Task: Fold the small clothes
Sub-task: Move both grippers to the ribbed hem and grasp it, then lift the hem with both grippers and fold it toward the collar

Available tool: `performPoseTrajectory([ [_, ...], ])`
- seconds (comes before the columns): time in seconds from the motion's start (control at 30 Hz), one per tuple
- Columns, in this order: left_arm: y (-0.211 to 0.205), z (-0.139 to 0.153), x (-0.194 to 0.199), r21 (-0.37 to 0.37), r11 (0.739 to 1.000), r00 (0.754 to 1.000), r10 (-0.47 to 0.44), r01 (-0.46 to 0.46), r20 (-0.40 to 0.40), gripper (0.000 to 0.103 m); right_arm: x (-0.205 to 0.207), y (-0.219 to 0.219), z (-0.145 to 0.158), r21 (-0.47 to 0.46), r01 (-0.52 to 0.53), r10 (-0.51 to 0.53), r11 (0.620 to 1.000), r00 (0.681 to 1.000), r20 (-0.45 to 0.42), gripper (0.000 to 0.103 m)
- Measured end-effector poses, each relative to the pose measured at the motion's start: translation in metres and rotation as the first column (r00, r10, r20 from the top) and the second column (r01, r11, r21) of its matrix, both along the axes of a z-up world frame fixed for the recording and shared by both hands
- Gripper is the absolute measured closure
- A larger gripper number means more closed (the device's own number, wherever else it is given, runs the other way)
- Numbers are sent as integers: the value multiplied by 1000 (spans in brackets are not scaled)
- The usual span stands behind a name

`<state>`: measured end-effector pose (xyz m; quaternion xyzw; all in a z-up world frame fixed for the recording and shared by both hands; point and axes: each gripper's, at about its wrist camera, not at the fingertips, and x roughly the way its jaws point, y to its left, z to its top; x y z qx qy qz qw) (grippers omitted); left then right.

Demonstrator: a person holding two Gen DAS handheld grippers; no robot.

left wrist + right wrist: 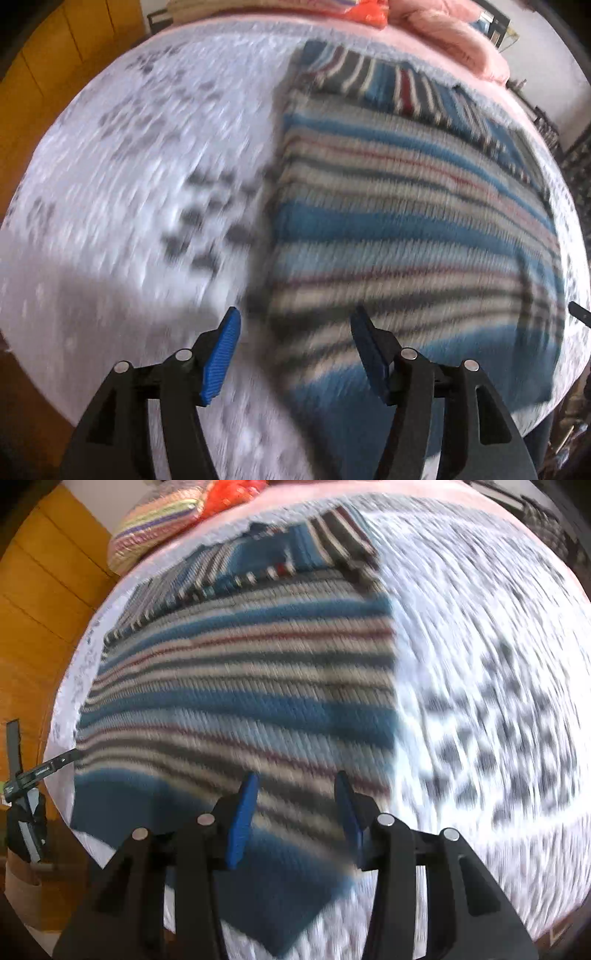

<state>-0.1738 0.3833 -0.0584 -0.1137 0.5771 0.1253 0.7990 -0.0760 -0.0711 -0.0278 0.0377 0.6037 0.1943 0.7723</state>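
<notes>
Clearly you are working with a soft knit: the striped sweater (406, 206) fills the centre and right of the left wrist view, lying flat on the white patterned cloth (129, 166), its upper part already folded over into a band along the top. In the right wrist view the same garment spreads across the centre and left of the frame (240, 686).

Your left gripper (295, 325) hangs above the sweater's near left edge with its blue pads spread wide and nothing between them. Your right gripper (295, 790) sits over the lower hem, jaws likewise apart and empty.

Judging by the ribbed weave, expect it to be light, limp and a little thick; it will drape and sag rather than hold a crease, and it should grip well on ribbed pads. Take hold at the near corners of the dark blue hem, pinching both layers at the edge, so the fold stays square. Both views are motion-blurred, so finer detail escapes you.
</notes>
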Motion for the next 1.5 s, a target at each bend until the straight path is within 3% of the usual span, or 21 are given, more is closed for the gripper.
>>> performPoseTrajectory([
  [0.23,-14,-14,-42,-106,994,998,-5,-2,-61,40,-53,-20,-10,-14,36,-37,999,997,-73,58],
  [0.43,-27,-13,-49,-128,992,999,-12,6,-46,40,-78,-18,-26,-11,32,-33,999,991,-126,58],
  [0.67,-50,-18,-46,-203,979,999,-41,34,-28,42,-78,-9,-37,30,45,-40,999,989,-141,57],
  [0.87,-49,-21,-42,-256,967,1000,-10,6,-12,42,-80,-3,-36,52,21,-15,998,994,-112,57],
  [0.97,-43,-22,-49,-310,950,1000,18,-16,4,42,-80,-6,-42,53,19,-13,998,993,-117,59],
  [1.07,-43,-28,-48,-292,956,1000,16,-22,-24,44,-79,-4,-43,52,18,-12,998,993,-120,60],
  [1.13,-47,-27,-47,-277,961,1000,15,-21,-26,45,-82,-1,-41,30,-11,14,999,995,-97,65],
  [1.17,-48,-27,-47,-271,962,1000,12,-18,-26,45,-82,1,-40,27,-22,24,999,995,-92,75],
  [1.2,-50,-26,-46,-265,964,1000,14,-20,-24,50,-82,1,-40,37,-25,28,999,995,-95,86],
  [1.3,-47,-26,-46,-264,964,999,27,-32,-22,78,-79,-2,-37,98,-9,20,995,993,-117,93],
  [1.4,-39,-26,-46,-305,951,999,47,-50,-17,91,-76,-6,-31,158,-4,24,987,992,-122,93],
  [1.5,-36,-21,-44,-319,947,999,48,-45,2,92,-69,-13,-23,243,18,16,970,991,-136,94],
])
